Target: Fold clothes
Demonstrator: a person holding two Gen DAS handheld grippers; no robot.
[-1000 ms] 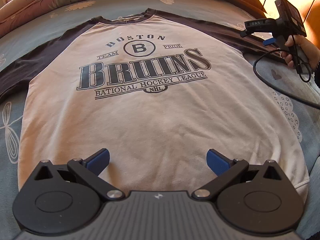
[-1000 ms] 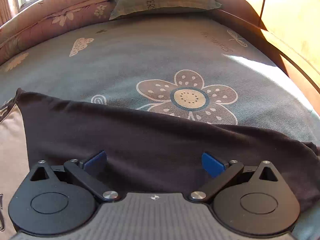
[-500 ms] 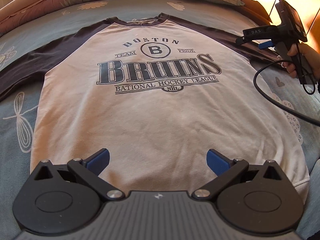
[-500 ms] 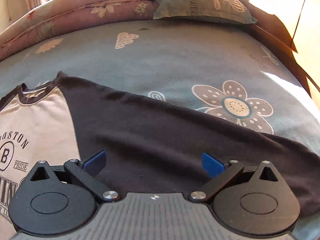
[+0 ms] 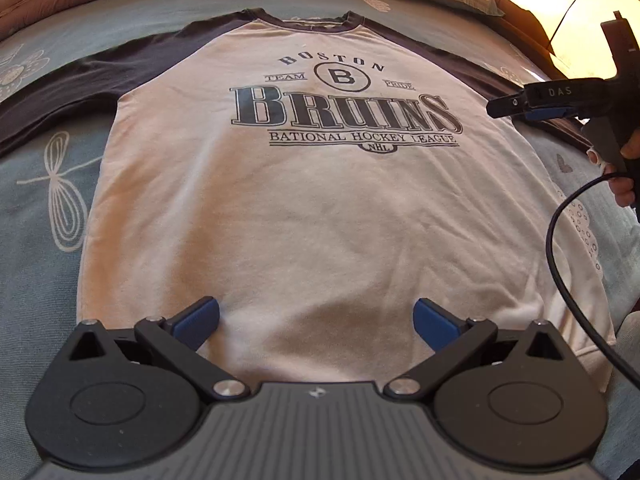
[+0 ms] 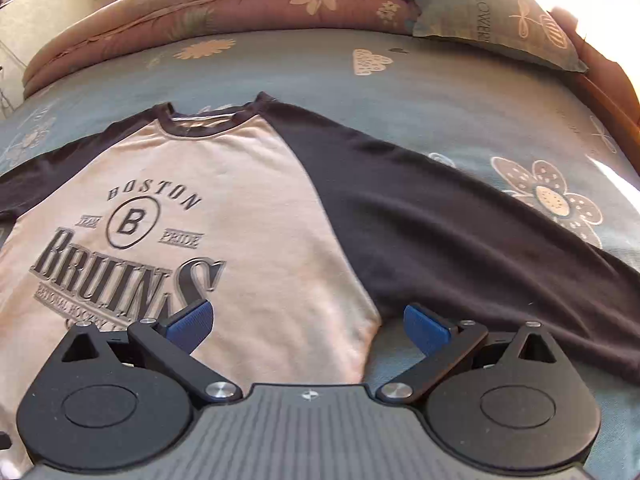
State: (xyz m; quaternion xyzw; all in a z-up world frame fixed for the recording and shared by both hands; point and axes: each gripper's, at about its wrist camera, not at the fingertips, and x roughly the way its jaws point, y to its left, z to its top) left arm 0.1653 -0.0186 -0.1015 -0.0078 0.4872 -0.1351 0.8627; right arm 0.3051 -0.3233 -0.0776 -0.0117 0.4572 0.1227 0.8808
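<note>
Both grippers gaped wide, empty, over shirt on bed.
Left gripper point(image 5: 316, 316) hung above the hem, right gripper point(image 6: 306, 322) at the armpit of the shirt point(image 5: 320, 208): cream body, dark sleeves, flat on the bedsheet point(image 6: 400, 92). Since earlier frames, right gripper had swung from sleeve toward the chest print.

Cream shirt point(image 5: 320, 208), dark, perhaps navy, sleeves point(image 6: 460, 224)

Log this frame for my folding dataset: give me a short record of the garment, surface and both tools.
garment: shirt, pale body, dark sleeves, spread flat, print up
surface: bed, floral sheet
left tool: open, over the shirt's hem, holding nothing
right tool: open, above the underarm of a sleeve, holding nothing
background: pillow, folded quilt
folds made: none visible
</note>
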